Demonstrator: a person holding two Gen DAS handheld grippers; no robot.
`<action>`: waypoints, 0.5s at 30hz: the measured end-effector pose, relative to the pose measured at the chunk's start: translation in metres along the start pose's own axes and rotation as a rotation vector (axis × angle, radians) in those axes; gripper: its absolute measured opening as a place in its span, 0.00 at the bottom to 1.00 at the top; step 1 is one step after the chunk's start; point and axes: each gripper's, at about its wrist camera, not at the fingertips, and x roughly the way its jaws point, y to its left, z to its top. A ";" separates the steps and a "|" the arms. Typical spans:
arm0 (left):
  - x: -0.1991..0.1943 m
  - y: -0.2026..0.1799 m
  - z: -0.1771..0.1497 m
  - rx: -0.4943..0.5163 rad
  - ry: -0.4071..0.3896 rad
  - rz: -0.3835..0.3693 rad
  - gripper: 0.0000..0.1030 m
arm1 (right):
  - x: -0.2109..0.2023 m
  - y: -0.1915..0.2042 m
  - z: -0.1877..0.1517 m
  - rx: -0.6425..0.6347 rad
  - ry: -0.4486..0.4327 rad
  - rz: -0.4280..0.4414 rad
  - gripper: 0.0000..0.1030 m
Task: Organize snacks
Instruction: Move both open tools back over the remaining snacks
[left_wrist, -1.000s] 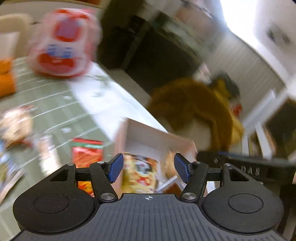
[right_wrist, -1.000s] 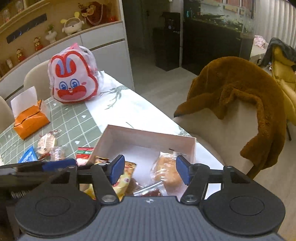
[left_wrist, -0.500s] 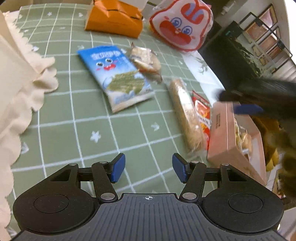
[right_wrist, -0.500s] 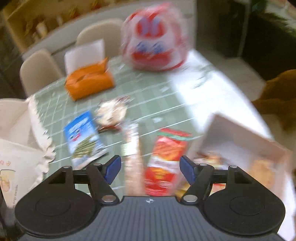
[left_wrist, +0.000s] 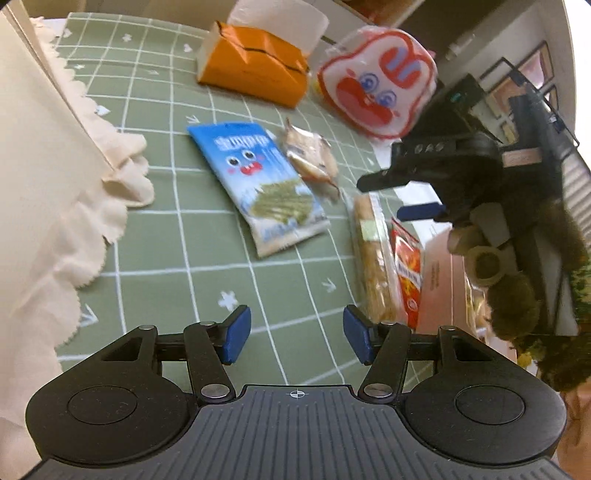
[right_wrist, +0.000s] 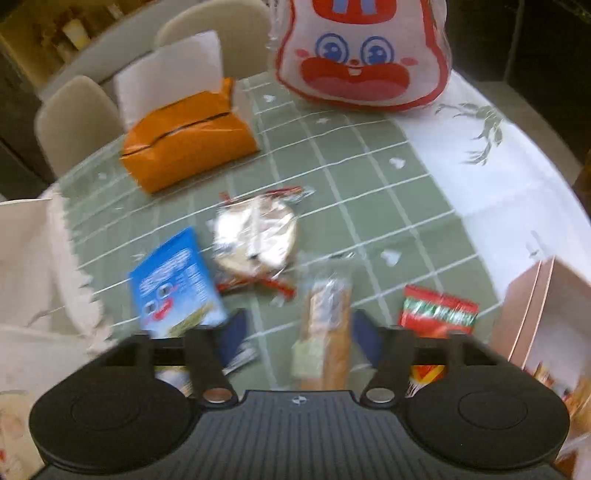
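Loose snacks lie on the green checked cloth: a blue seaweed packet (left_wrist: 266, 188) (right_wrist: 173, 284), a round wrapped pastry (left_wrist: 310, 158) (right_wrist: 255, 236), a long bread packet (left_wrist: 373, 258) (right_wrist: 328, 332) and a red packet (left_wrist: 408, 273) (right_wrist: 439, 310). A pink cardboard box (left_wrist: 439, 280) (right_wrist: 543, 314) with snacks inside stands just right of the red packet. My left gripper (left_wrist: 297, 336) hangs open over bare cloth, short of the blue packet. My right gripper (right_wrist: 301, 334) (left_wrist: 402, 197) is open above the long bread packet, which shows between its fingers, nearer the right pad.
An orange tissue box (left_wrist: 255, 70) (right_wrist: 188, 136) and a bunny-faced bag (left_wrist: 373, 85) (right_wrist: 362, 55) stand at the far side. A cream paper bag (left_wrist: 44, 184) (right_wrist: 29, 258) fills the left edge. Beige chairs (right_wrist: 77, 118) stand behind the table.
Both views have swung from the box and the draped chair down to the loose snacks. The right gripper has sunk over the long bread packet; the left has settled low over the cloth.
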 end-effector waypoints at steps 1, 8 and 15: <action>0.000 0.001 0.001 -0.002 -0.001 0.000 0.59 | 0.008 0.001 0.001 -0.002 0.013 -0.003 0.67; 0.001 0.010 -0.003 -0.009 0.004 0.004 0.59 | 0.017 0.007 -0.036 -0.009 0.146 0.027 0.33; 0.014 -0.002 -0.006 0.020 0.042 0.003 0.59 | -0.022 0.000 -0.067 -0.054 0.163 0.100 0.36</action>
